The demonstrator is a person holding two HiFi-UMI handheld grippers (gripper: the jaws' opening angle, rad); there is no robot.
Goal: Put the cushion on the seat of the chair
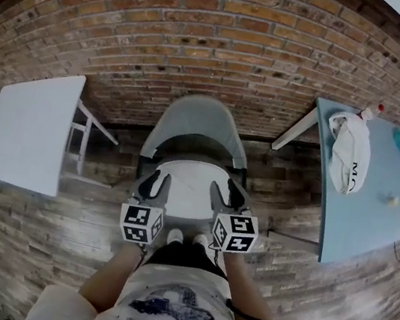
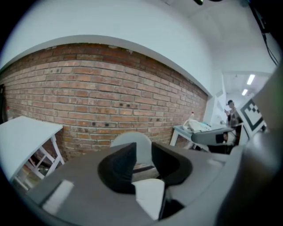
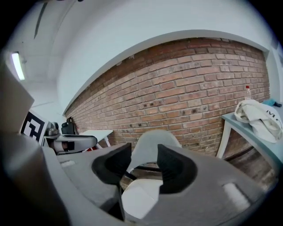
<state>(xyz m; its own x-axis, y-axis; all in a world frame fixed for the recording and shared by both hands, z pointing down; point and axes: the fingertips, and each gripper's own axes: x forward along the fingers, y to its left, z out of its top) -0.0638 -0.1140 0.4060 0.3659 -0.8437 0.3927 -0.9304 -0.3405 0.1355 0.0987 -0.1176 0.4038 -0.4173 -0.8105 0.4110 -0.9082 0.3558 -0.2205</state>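
Cushion (image 1: pixel 189 192) on chair (image 1: pixel 199 121) seat, below and between both grippers. Left gripper (image 1: pixel 159 180), right gripper (image 1: pixel 224 189): jaws spread, empty, not touching cushion.

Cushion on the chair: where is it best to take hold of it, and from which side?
Probably at its front edge, near the two corners, coming from the open front side. The cushion lies flat on the chair, whose tall back closes off the rear, so a low, level approach from the front looks easiest.

white table (image 1: pixel 31 127): left, by brick wall (image 1: pixel 206 35) | blue table (image 1: pixel 366 214): right, white bag (image 1: pixel 349 154) and bottle (image 1: pixel 371 112) on it
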